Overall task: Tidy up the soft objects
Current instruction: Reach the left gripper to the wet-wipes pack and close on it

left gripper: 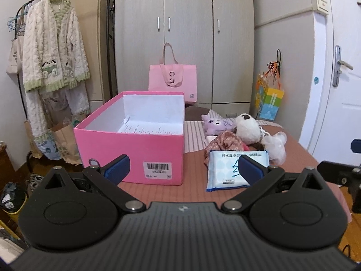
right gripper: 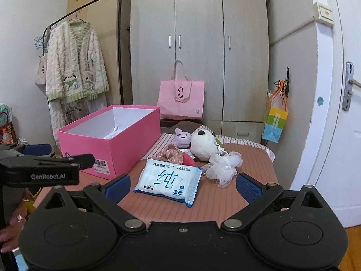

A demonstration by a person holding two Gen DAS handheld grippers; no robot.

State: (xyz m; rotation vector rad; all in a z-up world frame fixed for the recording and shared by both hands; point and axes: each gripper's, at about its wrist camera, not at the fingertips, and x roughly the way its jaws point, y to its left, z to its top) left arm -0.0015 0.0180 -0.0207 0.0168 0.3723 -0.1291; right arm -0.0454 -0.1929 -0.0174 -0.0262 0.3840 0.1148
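Soft objects clustered on the right half of the table [right gripper: 259, 158]: wet-wipe pack [right gripper: 168, 178] nearest and lying flat, white mesh bath pouf [right gripper: 223, 166] just beside its right end, floral cloth [right gripper: 172, 154] and a red item touching its far edge, white plush [right gripper: 203, 143] and purple plush [right gripper: 182, 138] behind. Open pink box [right gripper: 108, 140] to the left of the pile, upright, lid off, interior showing only white lining paper; none of the soft objects inside yet. Right claw [right gripper: 182, 187] released, jaws spread wide, held low and just short of the wipe pack, grasping nothing. Left claw [left gripper: 182, 169] likewise released and empty, facing the box's barcoded front wall with the pack off its right finger. Step in hand, by judgement: first pick, most likely the wipe pack with the right claw. For a clean grasp: approach along the pack's short axis, one finger on each long edge, closing near the middle so the slack wrapper does not fold or slip; lift clear of the pouf to avoid snagging its mesh; carry over the box's near rim and release low, flat on the bottom, leaving room for the bulkier plush. Beyond the table: pink tote bag [right gripper: 181, 100] against the wardrobe [right gripper: 198, 45], fleece robe [right gripper: 74, 67] on a garment rack at left.
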